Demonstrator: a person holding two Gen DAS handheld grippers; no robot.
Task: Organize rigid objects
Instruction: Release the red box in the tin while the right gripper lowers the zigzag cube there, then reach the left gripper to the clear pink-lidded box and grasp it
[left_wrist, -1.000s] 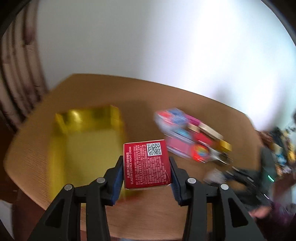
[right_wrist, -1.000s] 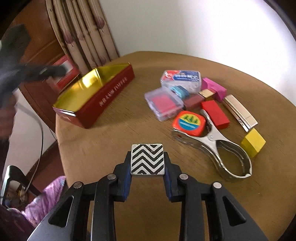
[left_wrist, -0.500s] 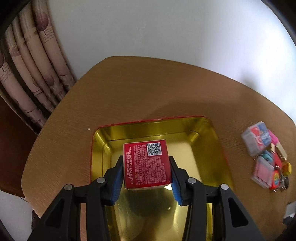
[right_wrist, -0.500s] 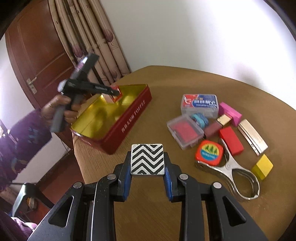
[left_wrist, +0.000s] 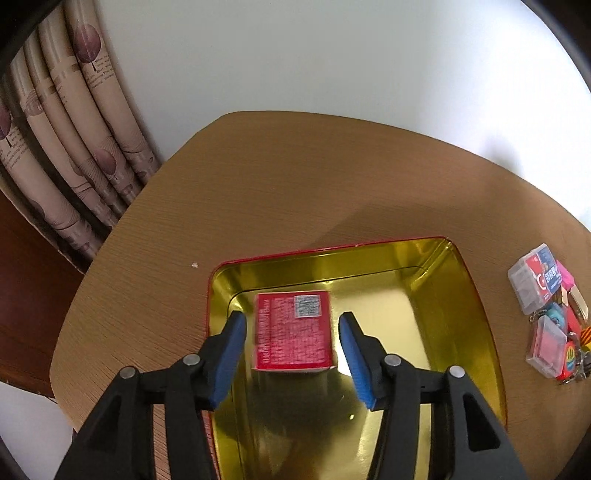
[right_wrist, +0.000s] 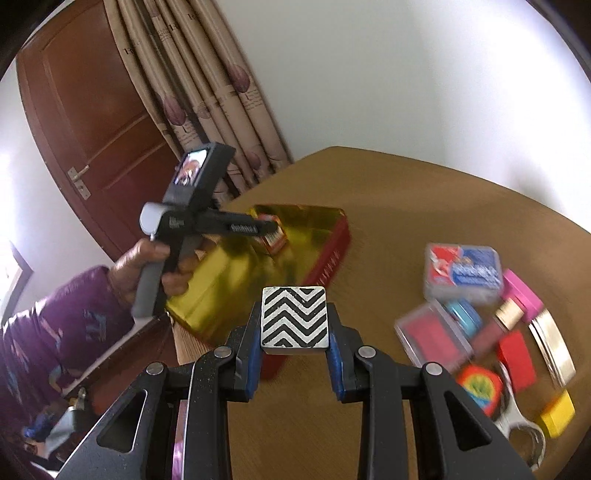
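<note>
In the left wrist view, the left gripper (left_wrist: 291, 354) is seen with jaws opening, clear gaps separating its blue pads from the red printed carton (left_wrist: 293, 334) inside the gold-lined red tin (left_wrist: 458, 295).

In the right wrist view, the right gripper (right_wrist: 294, 356) is clamped narrowly on a black-and-white chevron square tile (right_wrist: 294, 316), raised over the round brown table (right_wrist: 424, 206).

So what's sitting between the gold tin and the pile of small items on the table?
Nothing: in the left wrist view, bare brown table separates the gold tin from the pile of small items.
</note>
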